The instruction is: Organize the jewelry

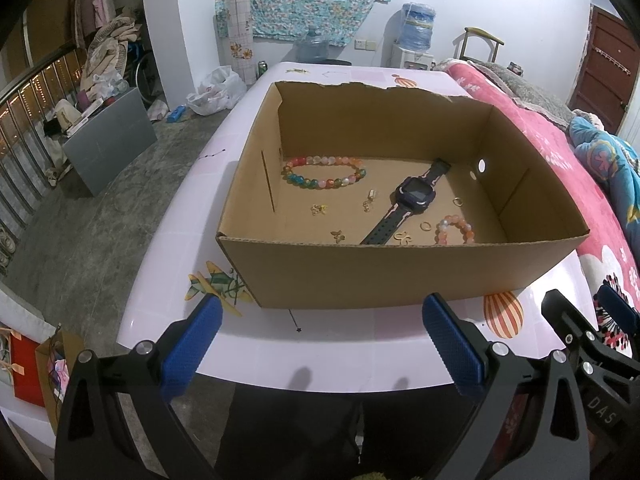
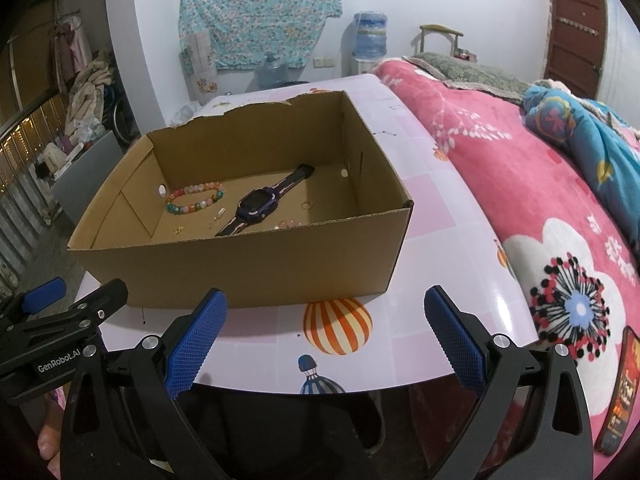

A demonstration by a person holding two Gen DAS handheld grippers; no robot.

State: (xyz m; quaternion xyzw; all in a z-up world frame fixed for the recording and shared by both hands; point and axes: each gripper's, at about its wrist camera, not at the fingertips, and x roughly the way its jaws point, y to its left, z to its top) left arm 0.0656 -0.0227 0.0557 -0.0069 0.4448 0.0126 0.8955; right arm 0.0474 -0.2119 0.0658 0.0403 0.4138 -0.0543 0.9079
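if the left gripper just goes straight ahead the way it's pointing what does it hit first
Most likely the near outer wall of the open brown cardboard box. The open left gripper hovers over the pink table's near edge, facing that wall. Its height is unclear, so it might clear the rim.

An open-topped brown cardboard box (image 1: 400, 276) stood on the pale pink glossy table (image 1: 312, 344), near its front edge. Inside, a large bracelet of multicoloured glass beads (image 1: 324, 172) lay toward the back left — a dark purple smartwatch with a black strap (image 1: 412, 200) stretched diagonally across the middle. A smaller bracelet of orange and pink beads (image 1: 456, 230) rested at the front right, just beside the strap's near end, with small gold-coloured rings and charms (image 1: 368, 204) scattered between the three. Right of the table lay a pink flowered blanket (image 2: 520, 184); behind it stood a blue water-cooler bottle (image 2: 370, 34).
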